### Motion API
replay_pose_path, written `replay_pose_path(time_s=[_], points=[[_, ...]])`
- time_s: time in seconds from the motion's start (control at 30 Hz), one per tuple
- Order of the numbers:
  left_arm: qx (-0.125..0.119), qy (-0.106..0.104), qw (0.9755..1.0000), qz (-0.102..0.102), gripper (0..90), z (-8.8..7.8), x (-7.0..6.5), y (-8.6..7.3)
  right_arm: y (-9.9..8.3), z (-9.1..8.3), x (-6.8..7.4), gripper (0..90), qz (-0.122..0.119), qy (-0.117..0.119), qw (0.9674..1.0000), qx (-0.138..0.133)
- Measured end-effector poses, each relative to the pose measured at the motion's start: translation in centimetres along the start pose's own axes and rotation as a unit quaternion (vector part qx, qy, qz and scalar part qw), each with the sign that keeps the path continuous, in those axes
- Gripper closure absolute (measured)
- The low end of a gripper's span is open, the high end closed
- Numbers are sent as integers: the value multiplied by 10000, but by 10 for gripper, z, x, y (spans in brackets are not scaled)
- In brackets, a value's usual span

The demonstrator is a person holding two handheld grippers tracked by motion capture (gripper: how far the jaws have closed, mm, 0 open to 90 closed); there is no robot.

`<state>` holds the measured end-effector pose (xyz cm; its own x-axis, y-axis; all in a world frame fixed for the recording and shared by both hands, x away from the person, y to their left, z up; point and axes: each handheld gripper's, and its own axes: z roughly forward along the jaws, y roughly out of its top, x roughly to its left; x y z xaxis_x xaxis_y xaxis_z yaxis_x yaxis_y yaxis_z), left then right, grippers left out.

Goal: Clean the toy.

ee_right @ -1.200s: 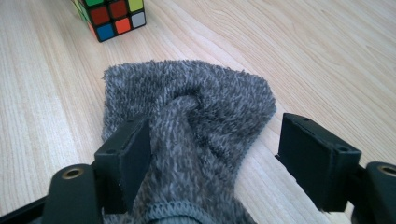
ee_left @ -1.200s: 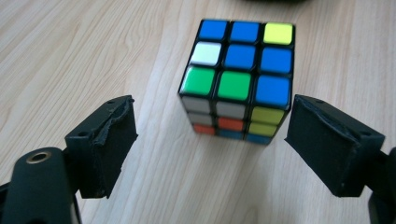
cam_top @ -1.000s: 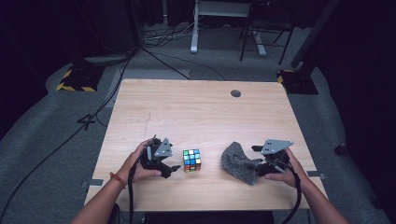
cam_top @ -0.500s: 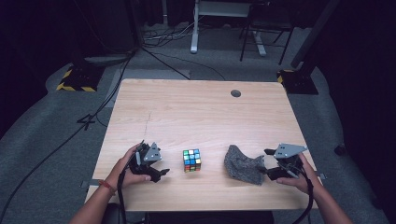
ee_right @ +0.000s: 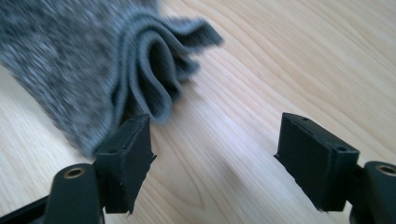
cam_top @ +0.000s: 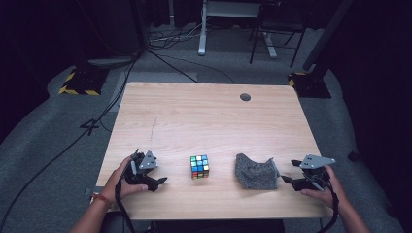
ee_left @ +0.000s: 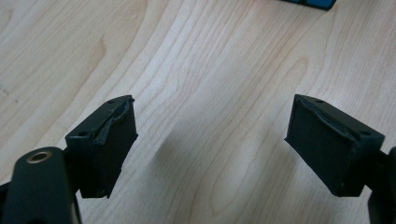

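cube (ee_left: 308, 3) cut off at frame top; cloth (ee_right: 93, 60) edge blurred.

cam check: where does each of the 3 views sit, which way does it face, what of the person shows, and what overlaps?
High view: above the person's side, facing forward and down on the wooden table; both forearms, left hand-held gripper and right hand-held gripper show.
Left gripper view: rides the left hand-held gripper, looking along its open jaws at bare wood; the Rubik's cube edge shows at the top.
Right gripper view: rides the right hand-held gripper, jaws open, facing the folded grey cloth.
Shared: cube and cloth also show from above.
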<state>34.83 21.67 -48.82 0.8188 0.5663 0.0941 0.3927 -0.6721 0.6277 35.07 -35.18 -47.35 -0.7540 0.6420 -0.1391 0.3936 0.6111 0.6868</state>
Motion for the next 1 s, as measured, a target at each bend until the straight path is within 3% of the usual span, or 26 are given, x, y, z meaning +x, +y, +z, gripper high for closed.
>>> replay_pose_path(time_s=[0.07, 0.23, 0.33, 0.43, 0.67, 0.73, 0.83, 1.0], points=[[77, 22, 10000, 7, 163, 2, 2, -4, -8, -2, -3, 265, 115, -48, 9999, 16], [14, -44, 9999, -152, 161, 0, 7, -10, -25, -8, -11, 265, 410, -157, 9990, -27], [-54, -178, 9989, -432, 159, 0, 11, -15, -36, -11, -15, 265, 596, -211, 9980, -78], [-158, -230, 9979, -591, 156, 0, 12, -20, -46, -13, -20, 264, 813, -256, 9963, -144], [-368, -147, 9971, -656, 148, 1, 11, -25, -66, -19, -24, 256, 1330, -405, 9897, -341], [-365, -139, 9971, -657, 148, 1, 11, -25, -68, -21, -24, 247, 1407, -505, 9877, -464], [-371, -131, 9970, -669, 148, 1, 10, -25, -68, -20, -22, 241, 1411, -676, 9873, -284], [-363, -122, 9970, -678, 148, 1, 11, -25, -68, -19, -24, 244, 1468, -561, 9872, -271]])
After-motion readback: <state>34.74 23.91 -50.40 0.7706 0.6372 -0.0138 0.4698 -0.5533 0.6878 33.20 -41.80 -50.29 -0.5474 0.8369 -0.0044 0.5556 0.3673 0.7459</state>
